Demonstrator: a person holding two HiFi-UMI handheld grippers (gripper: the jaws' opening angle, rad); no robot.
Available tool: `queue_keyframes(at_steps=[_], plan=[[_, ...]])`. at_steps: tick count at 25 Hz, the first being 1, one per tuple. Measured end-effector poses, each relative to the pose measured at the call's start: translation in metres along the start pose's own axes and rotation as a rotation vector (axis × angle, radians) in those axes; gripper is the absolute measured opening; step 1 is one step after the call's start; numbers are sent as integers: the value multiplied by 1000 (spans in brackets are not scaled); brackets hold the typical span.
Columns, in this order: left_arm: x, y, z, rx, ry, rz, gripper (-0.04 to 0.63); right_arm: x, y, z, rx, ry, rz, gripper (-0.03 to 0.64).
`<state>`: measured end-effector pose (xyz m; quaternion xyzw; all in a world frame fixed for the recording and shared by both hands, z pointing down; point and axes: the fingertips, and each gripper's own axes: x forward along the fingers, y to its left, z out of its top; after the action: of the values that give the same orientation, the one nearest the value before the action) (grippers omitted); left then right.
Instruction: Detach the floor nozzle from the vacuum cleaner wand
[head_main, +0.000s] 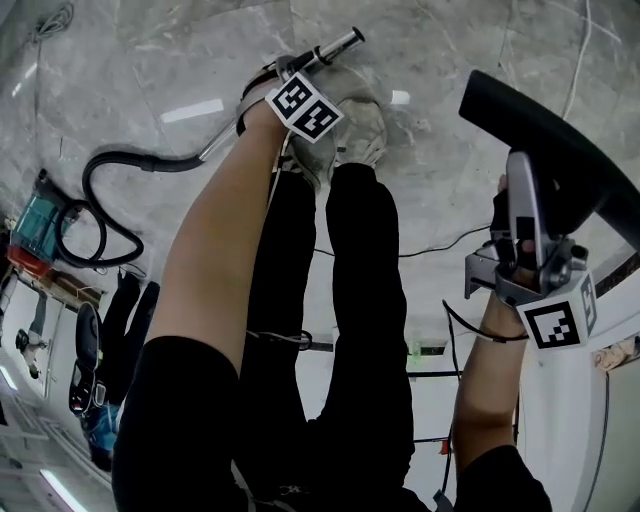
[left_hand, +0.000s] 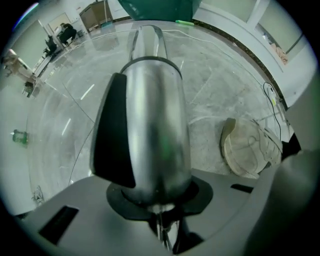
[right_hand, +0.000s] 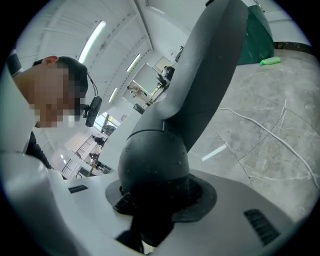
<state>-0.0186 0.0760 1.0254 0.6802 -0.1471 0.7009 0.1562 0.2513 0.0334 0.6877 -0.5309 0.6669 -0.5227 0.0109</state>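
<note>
Clamped with the left gripper (head_main: 283, 75) on the steel wand (head_main: 335, 47), low over the marble floor (head_main: 150, 50) and just beside the person's shoe (head_main: 365, 125). Closed with the right gripper (right_hand: 145, 232) on the round neck of the dark grey floor nozzle (head_main: 560, 140), held up at the right side, well apart from the wand tip. Judging from this, already separated: no joint left between nozzle and wand, only the black hose (head_main: 100, 165) leading from the wand back to the teal canister (head_main: 30, 225) at the far left. So probably now the putting down of both parts. To do it well, lower the wand until flat on the floor and only then loosen the jaws; otherwise may roll or knock against the shoe. Keep it clear of the thin cable (head_main: 440, 243) on the floor. Bring the nozzle down slowly, sole side under, because of the long head far from the grip, likely to swing around the neck. Release only when fully resting, then draw the gripper straight back along the neck, without twisting.
</note>
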Motion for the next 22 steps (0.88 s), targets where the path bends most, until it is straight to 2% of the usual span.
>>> queue_keyframes(at_steps=[2,5,9,11,13,14,15,18,19,20,22], plan=[[4,-6,-3,43,29,-22,102,-1,-1,3,7,-12,-7,143],[7,-8,-6,65,60,-38,213,-3,3,11,18,-33,-15,143],[-7,4,-8,83,55,-3,229,0,16,23,-22,-50,-14,143],[-26,16,-8,55,37,29,229,-2,26,29,-42,-61,-30,143],[-62,28,-10,-30,-13,44,219,-4,46,33,-37,-73,-42,143],[-88,35,-6,-99,-75,30,50,-4,60,36,-27,-81,-38,143],[-120,41,2,-180,-162,-6,5,-4,77,40,-15,-90,-28,143],[-238,63,28,-437,-454,-164,5,-4,143,58,-14,-121,9,143],[-286,77,36,-505,-554,-193,5,-4,168,66,-32,-128,21,143],[-338,95,41,-552,-650,-193,5,-3,194,77,-54,-135,37,143],[-444,134,42,-590,-807,-125,5,-4,248,100,-95,-157,68,143]])
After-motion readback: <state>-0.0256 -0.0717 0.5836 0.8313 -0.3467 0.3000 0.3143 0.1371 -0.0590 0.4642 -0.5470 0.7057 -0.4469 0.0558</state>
